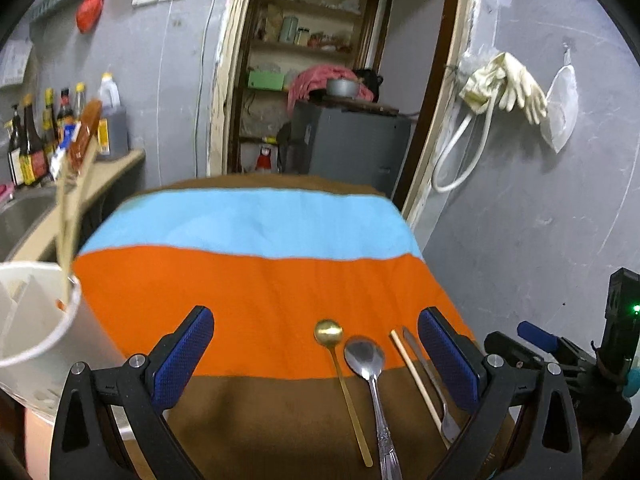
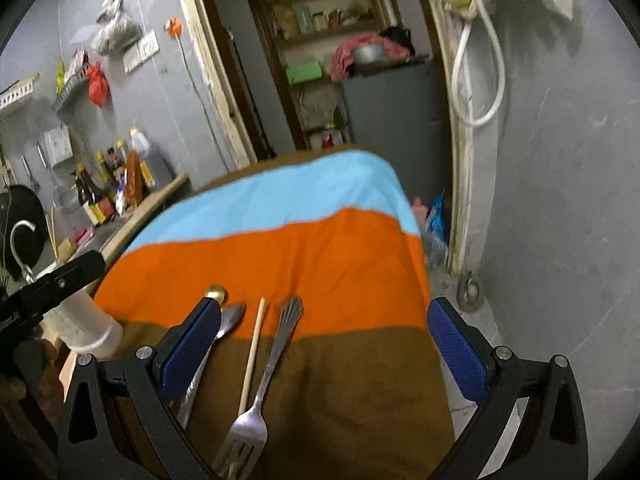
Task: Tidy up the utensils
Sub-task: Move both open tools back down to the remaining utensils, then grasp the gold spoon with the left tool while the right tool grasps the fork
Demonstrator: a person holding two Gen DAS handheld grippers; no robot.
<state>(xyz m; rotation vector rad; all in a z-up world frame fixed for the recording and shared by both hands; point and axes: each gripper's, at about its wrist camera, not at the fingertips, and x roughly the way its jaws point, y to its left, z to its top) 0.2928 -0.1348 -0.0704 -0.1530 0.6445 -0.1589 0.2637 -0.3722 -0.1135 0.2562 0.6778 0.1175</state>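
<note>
On the striped cloth (image 1: 248, 280) lie a gold spoon (image 1: 340, 364), a steel spoon (image 1: 370, 376), a wooden chopstick (image 1: 414, 376) and a steel fork (image 1: 430, 376), side by side near the front edge. My left gripper (image 1: 316, 354) hovers open above them, empty. A white utensil holder (image 1: 44, 328) stands at the left with a chopstick (image 1: 66, 236) leaning in it. In the right wrist view the fork (image 2: 264, 380), chopstick (image 2: 253, 352), steel spoon (image 2: 208, 356) and gold spoon bowl (image 2: 216, 293) lie below my open, empty right gripper (image 2: 326, 346).
The table's right edge drops to a grey floor beside a grey wall (image 1: 540, 200). A counter with sauce bottles (image 1: 44, 140) and a sink (image 1: 20, 216) runs along the left. Behind the table is a doorway with a grey cabinet (image 1: 352, 148). My right gripper body (image 1: 580, 360) shows at the right.
</note>
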